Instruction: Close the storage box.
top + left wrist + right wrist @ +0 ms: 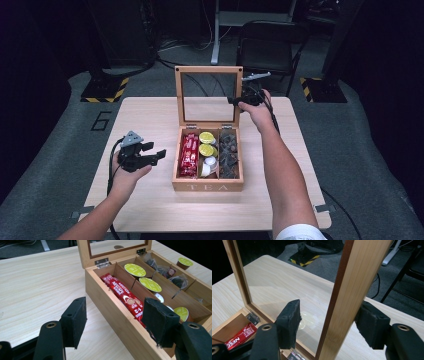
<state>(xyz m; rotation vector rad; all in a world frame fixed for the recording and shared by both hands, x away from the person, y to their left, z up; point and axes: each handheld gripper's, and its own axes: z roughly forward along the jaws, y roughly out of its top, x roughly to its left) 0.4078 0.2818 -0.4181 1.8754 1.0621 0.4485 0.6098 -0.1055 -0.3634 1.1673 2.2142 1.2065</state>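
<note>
Tea box (207,186) mid-tabletop (150,210), glass lid (208,95) upright, compartments stocked with red sachets (123,296), pods, tea bags. Right tongs (328,322) wide open astride lid's side frame, not clamped. Left tongs (115,322) open, empty, beside box. Probably lid closing pending.

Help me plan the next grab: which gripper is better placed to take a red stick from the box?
Left. The left gripper is open beside the box, nearest the red sticks. The right gripper straddles the lid's frame.
</note>
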